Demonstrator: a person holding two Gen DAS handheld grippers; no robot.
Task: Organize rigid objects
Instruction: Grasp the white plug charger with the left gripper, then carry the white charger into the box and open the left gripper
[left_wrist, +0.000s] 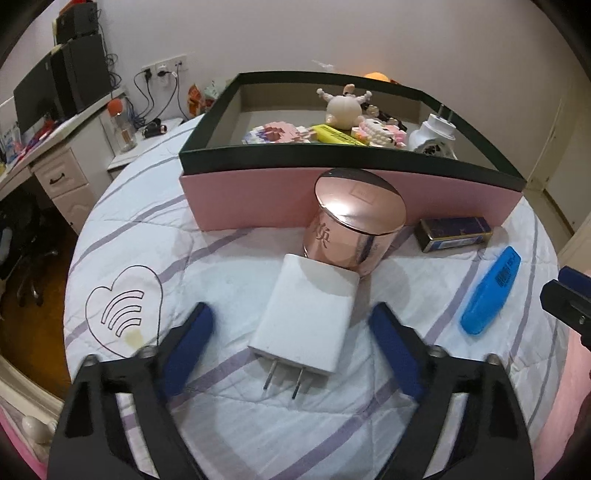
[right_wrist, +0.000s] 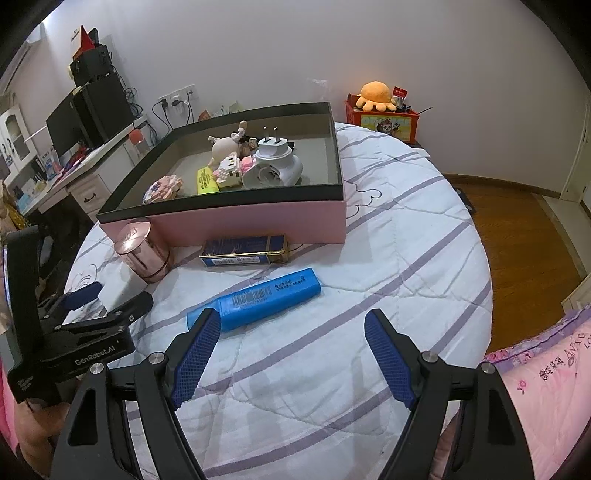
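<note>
Between the blue ribbed pads of the left gripper a white charger is bracketed, its two metal prongs turned toward the camera; the jaws are held apart and a gap is seen on each side, so nothing is gripped. Its smooth, rounded block is laid flat on the quilted striped bedcover, with its far end at the base of a rose-gold canister (cylindrical, mirror-bright, capped with a flat lid). Behind the canister a pink-walled box with a dark rim is set, and in it are kept pastel brick models, a yellow highlighter, a cream figurine and a white plug adapter. Just in front of the box wall a dark blue tin with gold edging is placed. Nearer, a blue highlighter is laid slantwise. The right gripper is likewise kept spread and empty, its left pad close to that marker's cap end.
</note>
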